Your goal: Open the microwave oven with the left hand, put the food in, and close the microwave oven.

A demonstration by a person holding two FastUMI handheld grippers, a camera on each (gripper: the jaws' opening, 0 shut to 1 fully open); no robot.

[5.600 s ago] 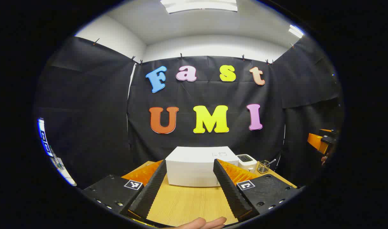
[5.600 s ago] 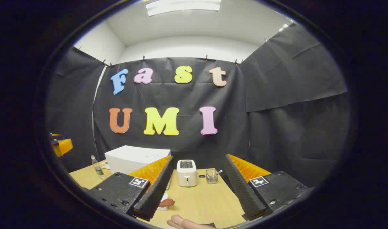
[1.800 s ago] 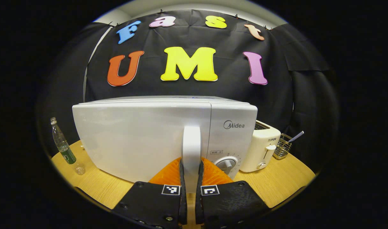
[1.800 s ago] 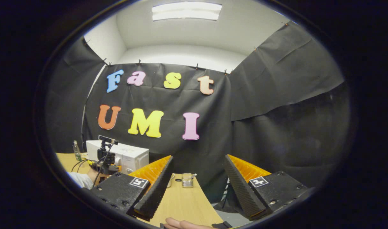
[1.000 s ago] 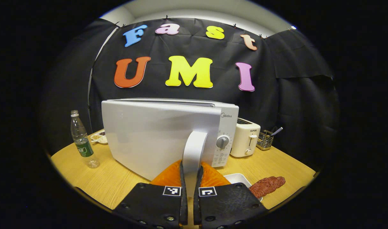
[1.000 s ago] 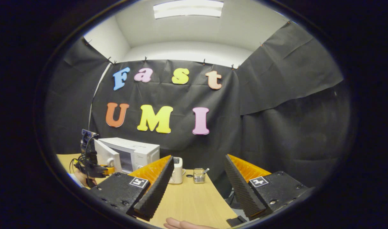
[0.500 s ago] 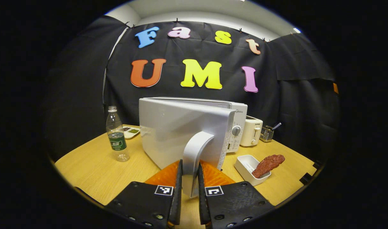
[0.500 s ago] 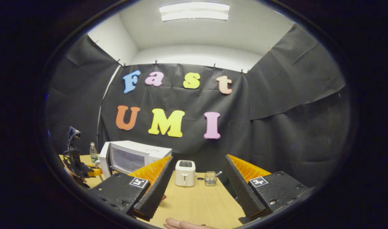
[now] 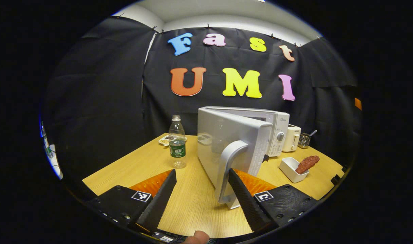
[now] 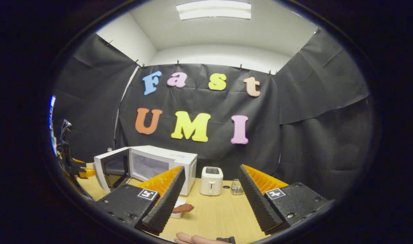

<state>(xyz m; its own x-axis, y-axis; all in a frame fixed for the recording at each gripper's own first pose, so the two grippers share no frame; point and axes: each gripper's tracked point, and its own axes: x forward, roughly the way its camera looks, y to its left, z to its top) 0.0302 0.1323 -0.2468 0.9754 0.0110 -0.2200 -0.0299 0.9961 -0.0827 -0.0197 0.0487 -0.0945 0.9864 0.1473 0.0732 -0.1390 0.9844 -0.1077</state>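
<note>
We have the microwave (image 9: 247, 135) door (image 9: 226, 145) swung open at frame centre, our left gripper (image 9: 201, 200) spread wide beside its handle (image 9: 228, 169). Right gripper (image 10: 210, 200) is open, empty. Next, it must pick the food (image 10: 183, 208), lower centre, from its dish (image 9: 291, 167).

No wording is reading clearly: the green label on the bottle (image 9: 177, 149) ahead of the fingers (image 9: 160, 200), and the print on the microwave oven (image 9: 281, 123) beyond them, are showing too small
</note>
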